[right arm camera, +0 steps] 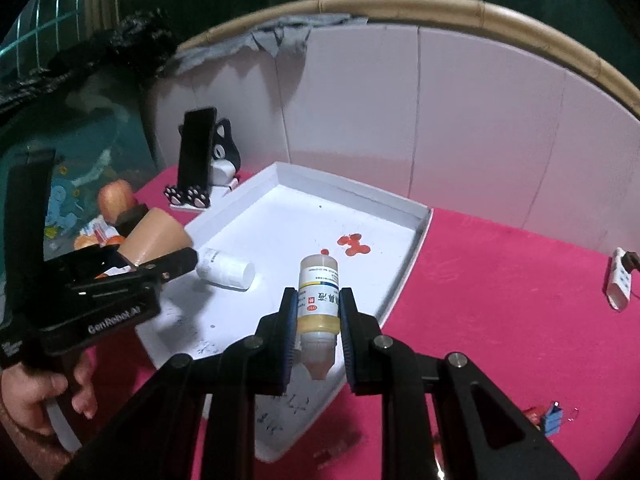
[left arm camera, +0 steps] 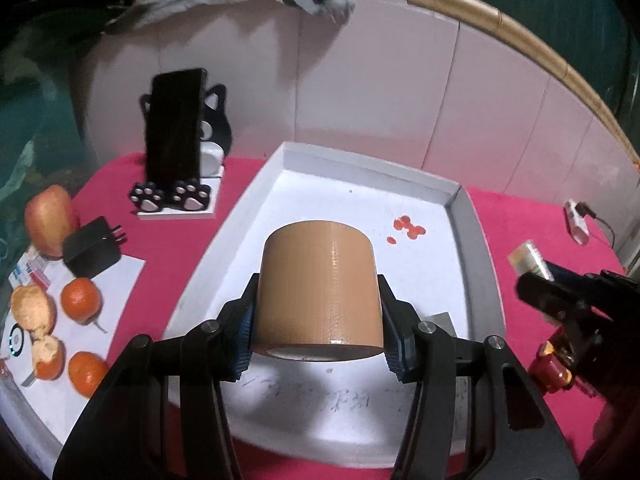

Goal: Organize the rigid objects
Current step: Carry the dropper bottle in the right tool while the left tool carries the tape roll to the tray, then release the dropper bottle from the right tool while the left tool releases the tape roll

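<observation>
Tape roll: held across its flat ends by the left tool, over the white tray; stiff, light, likely slick-skinned; core axis runs side to side between the pads

Small bottle: clamped at its label by the right tool, over the tray's right edge; rigid plastic, light; long axis along the fingers, cap toward the camera
</observation>
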Motion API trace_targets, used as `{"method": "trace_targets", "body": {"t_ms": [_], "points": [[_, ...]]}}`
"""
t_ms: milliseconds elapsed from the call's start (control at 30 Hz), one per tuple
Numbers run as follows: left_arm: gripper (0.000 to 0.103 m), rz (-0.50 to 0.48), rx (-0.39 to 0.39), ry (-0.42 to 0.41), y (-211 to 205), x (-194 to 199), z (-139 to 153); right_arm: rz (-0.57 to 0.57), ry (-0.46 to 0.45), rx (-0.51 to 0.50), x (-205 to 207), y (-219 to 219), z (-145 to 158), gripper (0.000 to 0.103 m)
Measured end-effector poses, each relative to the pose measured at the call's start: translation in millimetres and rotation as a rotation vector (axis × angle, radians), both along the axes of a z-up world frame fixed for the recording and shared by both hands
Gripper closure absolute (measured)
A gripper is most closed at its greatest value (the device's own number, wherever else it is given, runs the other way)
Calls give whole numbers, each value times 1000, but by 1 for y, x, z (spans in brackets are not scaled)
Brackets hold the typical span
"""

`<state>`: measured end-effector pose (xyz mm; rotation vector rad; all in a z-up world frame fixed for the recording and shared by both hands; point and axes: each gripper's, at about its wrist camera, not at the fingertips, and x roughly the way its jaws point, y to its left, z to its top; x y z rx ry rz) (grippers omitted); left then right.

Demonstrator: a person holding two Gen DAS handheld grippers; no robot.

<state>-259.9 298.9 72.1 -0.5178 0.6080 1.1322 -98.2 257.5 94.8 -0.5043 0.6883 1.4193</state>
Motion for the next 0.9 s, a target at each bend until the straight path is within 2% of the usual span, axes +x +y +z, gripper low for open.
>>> {"method": "trace_targets", "body": {"t_ms": [467,600,700,767,800,833,900], "points": [[51,36,-76,90,21,18,-29,-20,-36,-120,-7,37,-47,84],[51,36,-97,89,26,17,-30,-19,-41,-122,-8,39,-52,83],[50,43,-84,80,25,15,-27,-24,-52,-103,-9,37,-51,82],[50,64,-60,92,22,15,-23,-31,-53,-90,-10,36,-50,62],[50,72,-48,91,21,14,-20,-32,-53,-80,-11,35,-49,37],[49,81,-35,81,20,12,-16,-32,-54,-68,-11,34,-48,18],[30,92,-21,63,17,8,-9,-32,-67,-40,-14,29,-44,16]]}}
